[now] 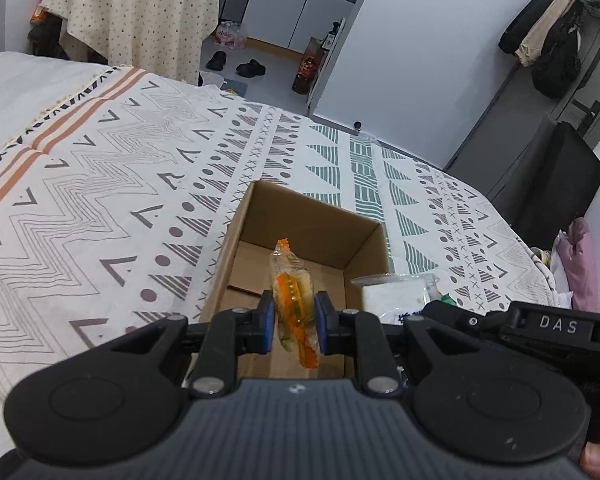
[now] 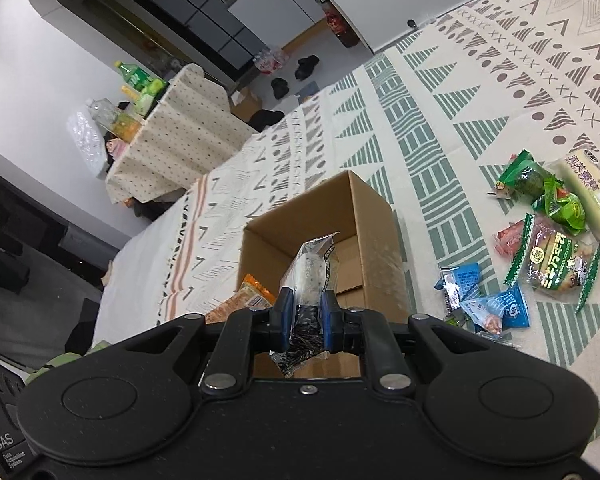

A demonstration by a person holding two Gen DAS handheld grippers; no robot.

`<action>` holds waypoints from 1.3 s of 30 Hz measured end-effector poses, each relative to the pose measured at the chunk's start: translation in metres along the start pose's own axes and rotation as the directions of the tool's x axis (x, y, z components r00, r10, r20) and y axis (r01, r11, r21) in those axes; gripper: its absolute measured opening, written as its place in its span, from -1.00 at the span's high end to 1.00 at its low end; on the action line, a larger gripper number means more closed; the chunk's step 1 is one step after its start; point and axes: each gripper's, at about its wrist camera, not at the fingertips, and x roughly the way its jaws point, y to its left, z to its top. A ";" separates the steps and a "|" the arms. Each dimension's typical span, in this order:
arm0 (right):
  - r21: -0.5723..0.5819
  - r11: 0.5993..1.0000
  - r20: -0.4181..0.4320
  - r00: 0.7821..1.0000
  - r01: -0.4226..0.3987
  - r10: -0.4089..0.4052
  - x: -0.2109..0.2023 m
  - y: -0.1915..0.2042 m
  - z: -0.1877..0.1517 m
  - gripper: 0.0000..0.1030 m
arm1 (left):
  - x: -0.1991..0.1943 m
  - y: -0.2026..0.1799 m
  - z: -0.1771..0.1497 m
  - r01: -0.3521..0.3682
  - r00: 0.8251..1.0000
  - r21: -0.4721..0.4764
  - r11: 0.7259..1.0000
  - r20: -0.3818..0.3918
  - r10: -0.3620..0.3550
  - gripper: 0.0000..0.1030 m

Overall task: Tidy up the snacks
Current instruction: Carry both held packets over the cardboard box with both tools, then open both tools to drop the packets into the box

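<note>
- Left wrist view: my left fingers (image 1: 294, 320) clamp the orange snack packet (image 1: 294, 292) over the open cardboard box (image 1: 364, 220). Lower it inside before releasing.
- Right wrist view: my right fingers (image 2: 305, 316) pinch the clear-wrapped snack (image 2: 310, 270) above the box (image 2: 376, 216); clear the rim first. Loose snacks (image 2: 548, 256) wait on the bed.

1. I see the open box (image 1: 300, 240) on the bed (image 1: 100, 184), straight ahead of both grippers.
2. My left gripper (image 1: 294, 320) holds a snack packet (image 1: 294, 300) over the box.
3. My right gripper (image 2: 306, 316) holds a wrapped bar (image 2: 310, 272) there too.
4. A heap of loose snacks (image 2: 548, 240) lies on the bed, right of the box.
5. A draped side table (image 1: 140, 16) stands beyond the bed.
</note>
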 end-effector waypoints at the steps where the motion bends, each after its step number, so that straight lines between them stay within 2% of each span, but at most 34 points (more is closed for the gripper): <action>1: -0.004 1.000 0.000 1.000 0.007 -0.007 0.002 0.001 0.001 0.71 | 0.004 0.000 0.000 -0.003 1.000 -0.001 1.000 -0.003 0.003 0.61; 4: -0.003 1.000 0.005 1.000 0.018 -0.018 0.006 0.001 0.004 0.70 | 0.013 -0.001 -0.001 -0.040 0.999 0.014 0.999 -0.001 0.040 0.55; 6: 0.000 1.000 0.012 1.000 0.020 -0.020 0.008 0.001 0.006 0.69 | 0.018 0.000 0.000 -0.040 0.999 0.008 0.999 -0.027 0.041 0.49; 9: 0.013 1.000 0.014 1.000 0.020 -0.020 0.010 -0.001 0.008 0.37 | 0.017 0.003 0.000 -0.053 0.998 -0.001 0.999 -0.037 0.053 0.22; 11: 0.008 1.000 0.026 1.000 0.014 -0.014 0.005 -0.001 0.008 -0.05 | 0.012 0.004 0.000 -0.075 0.997 0.001 0.997 -0.026 0.075 -0.12; 14: 0.004 1.000 0.044 0.999 0.018 -0.019 -0.006 -0.004 0.008 -0.14 | 0.006 0.003 -0.001 -0.084 0.996 0.006 0.996 -0.017 0.085 -0.40; 16: 0.002 1.000 0.050 0.999 0.021 -0.021 -0.016 -0.009 0.009 -0.21 | 0.004 0.001 -0.002 -0.087 0.996 0.003 0.996 -0.016 0.087 -0.48; 20: -0.023 0.998 0.082 0.995 0.060 -0.058 -0.042 -0.021 0.006 -0.52 | -0.003 -0.008 -0.003 -0.092 0.996 0.011 0.996 -0.017 0.092 -0.55; 25: -0.017 0.996 0.100 0.991 0.092 -0.089 -0.072 -0.043 0.005 -0.55 | -0.016 -0.022 -0.005 -0.093 0.996 0.010 0.996 0.001 0.093 -0.68; 31: -0.019 0.993 0.115 0.987 0.118 -0.115 -0.099 -0.063 0.004 -0.63 | -0.025 -0.046 -0.014 -0.052 0.999 0.021 0.998 0.000 0.052 -0.71; 34: -0.021 0.991 0.119 0.984 0.133 -0.129 -0.110 -0.073 0.002 -0.74 | -0.026 -0.059 -0.020 -0.029 0.999 0.034 0.999 -0.014 0.030 -0.71; 39: -0.019 0.988 0.130 0.980 0.152 -0.149 -0.129 -0.090 0.002 -0.77 | -0.028 -0.079 -0.031 -0.002 0.999 0.057 0.998 -0.032 0.004 -0.72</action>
